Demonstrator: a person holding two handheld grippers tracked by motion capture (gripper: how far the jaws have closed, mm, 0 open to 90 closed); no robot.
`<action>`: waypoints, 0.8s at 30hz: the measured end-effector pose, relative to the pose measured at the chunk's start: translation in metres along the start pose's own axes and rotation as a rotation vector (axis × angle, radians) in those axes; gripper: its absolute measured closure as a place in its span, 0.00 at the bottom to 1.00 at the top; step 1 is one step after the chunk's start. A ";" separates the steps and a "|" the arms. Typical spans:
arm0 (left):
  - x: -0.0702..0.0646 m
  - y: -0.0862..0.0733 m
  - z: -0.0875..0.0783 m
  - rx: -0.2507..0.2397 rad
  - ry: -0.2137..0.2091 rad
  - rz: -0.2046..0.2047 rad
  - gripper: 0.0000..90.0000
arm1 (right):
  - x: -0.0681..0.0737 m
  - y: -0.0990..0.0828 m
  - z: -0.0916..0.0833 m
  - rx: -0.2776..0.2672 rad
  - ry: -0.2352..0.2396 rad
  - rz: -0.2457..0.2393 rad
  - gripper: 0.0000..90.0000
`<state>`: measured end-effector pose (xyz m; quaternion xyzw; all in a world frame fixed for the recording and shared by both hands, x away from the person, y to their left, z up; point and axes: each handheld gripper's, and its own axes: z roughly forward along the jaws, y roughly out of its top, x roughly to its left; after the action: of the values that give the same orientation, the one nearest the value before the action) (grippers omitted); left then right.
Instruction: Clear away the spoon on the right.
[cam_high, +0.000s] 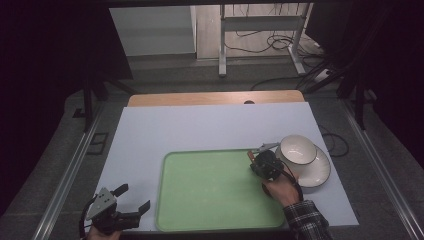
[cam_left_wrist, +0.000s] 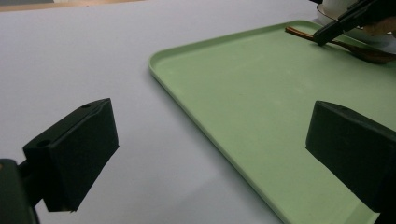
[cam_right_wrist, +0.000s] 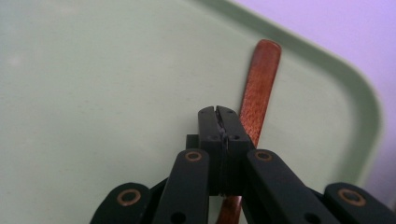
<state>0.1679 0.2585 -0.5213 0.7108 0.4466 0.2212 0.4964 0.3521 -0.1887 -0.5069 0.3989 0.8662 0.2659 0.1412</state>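
High view: a pale green rectangular plastic tray (cam_high: 215, 200) lies on the white table top (cam_high: 200, 127), toward the near edge. Just right of the tray stands a white ceramic bowl with a dark rim (cam_high: 298, 149), resting on a white plate with a dark rim (cam_high: 320, 175). The right gripper (cam_high: 256, 159), held by a hand (cam_high: 281, 190) with a plaid sleeve, sits over the tray's far right corner, beside the bowl. The left gripper (cam_high: 134, 197) is at the near left of the table, just off the tray's left edge, jaws visibly apart.

Left gripper view: both black jaws stand wide apart with nothing between them; one is over the white table top (cam_left_wrist: 93, 60), the other over the green tray (cam_left_wrist: 261, 88). At the far corner of the tray a brown wooden spoon (cam_left_wrist: 369, 53) lies on the tray surface, with the right gripper (cam_left_wrist: 327, 35) reaching down to its handle.

Right gripper view: the jaws are pressed together, tips meeting. The wooden spoon's reddish-brown handle (cam_right_wrist: 259, 88) runs beside and beneath the closed tips, along the tray's raised rim (cam_right_wrist: 364, 107). Whether the handle is pinched between the jaws or merely lies beside them cannot be told.
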 end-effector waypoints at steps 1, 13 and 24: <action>0.000 0.000 0.000 0.000 0.000 0.000 0.02 | -0.002 -0.001 -0.001 0.000 -0.005 0.008 1.00; 0.000 0.000 0.000 0.000 0.000 0.001 0.02 | -0.014 -0.008 -0.009 0.001 -0.034 0.062 1.00; 0.000 0.000 0.000 0.000 0.000 0.002 0.02 | -0.017 -0.012 -0.013 0.001 -0.043 0.076 1.00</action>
<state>0.1677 0.2582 -0.5211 0.7113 0.4460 0.2216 0.4960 0.3498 -0.2124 -0.5028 0.4373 0.8473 0.2618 0.1494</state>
